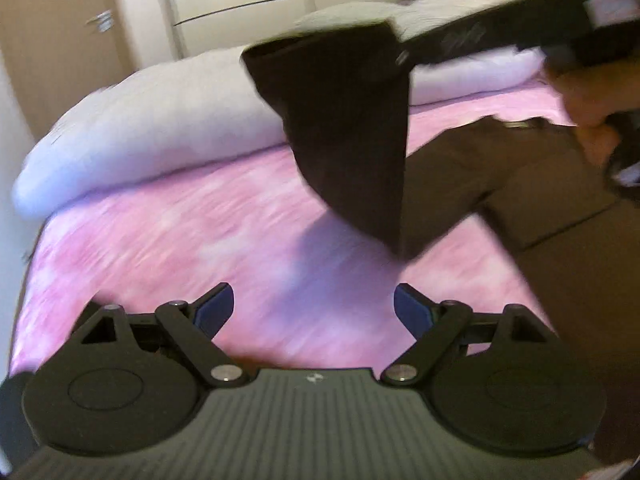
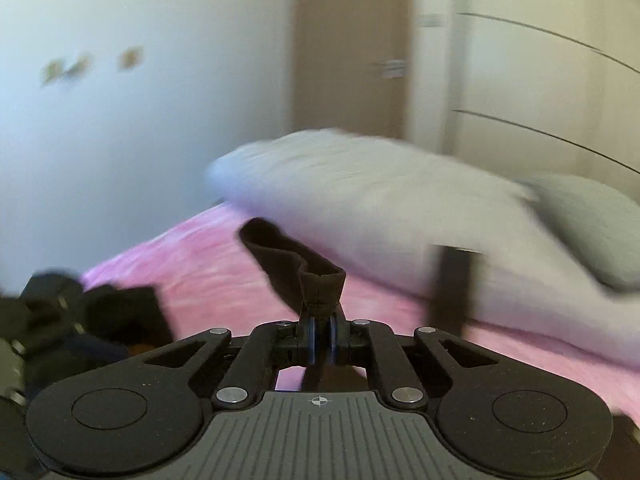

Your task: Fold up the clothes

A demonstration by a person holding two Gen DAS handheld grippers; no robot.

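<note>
Bedroom, bed (image 1: 160, 240) in a pink sheet serving as the work surface. Nearest, at 6 o'clock in the left view, the left gripper (image 1: 314, 306) is standing wide open, holding nothing. At 3 o'clock a dark garment (image 1: 500, 168) is lying across the sheet, one end hanging lifted toward 12 o'clock. In the right view the right gripper (image 2: 321, 330) is sitting clamped on a bunched edge of that cloth. Risk, as judged: the thin pinch is holding little fabric, so a quick swing could be pulling it free or dragging the flat part askew. Beyond, a white duvet (image 1: 140, 120) is crowding the far edge, limiting spreading room; a door (image 2: 352, 48) and wardrobe (image 2: 540, 80) are standing behind.
</note>
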